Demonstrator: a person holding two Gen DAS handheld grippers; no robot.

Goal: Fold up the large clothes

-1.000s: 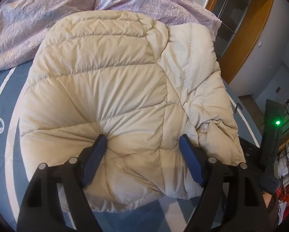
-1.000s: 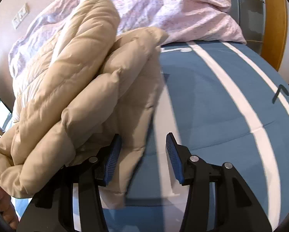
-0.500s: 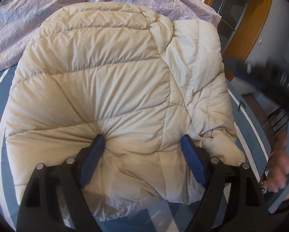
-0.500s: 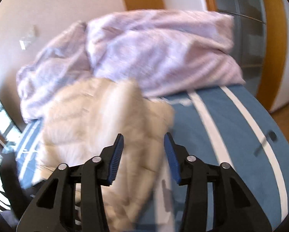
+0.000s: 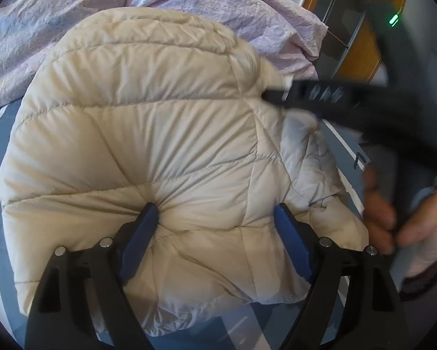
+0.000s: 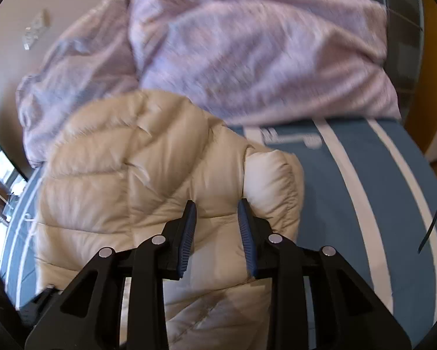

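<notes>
Both claws stand spread on the folded jacket (image 5: 148,134), the left claw (image 5: 217,221) pressing in, the right claw (image 6: 217,221) blurred in the left view.

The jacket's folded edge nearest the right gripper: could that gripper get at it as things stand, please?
Probably yes. The right gripper is open, its fingers pressing on the cream jacket, with nothing between them and the puffed edge alongside.
</notes>
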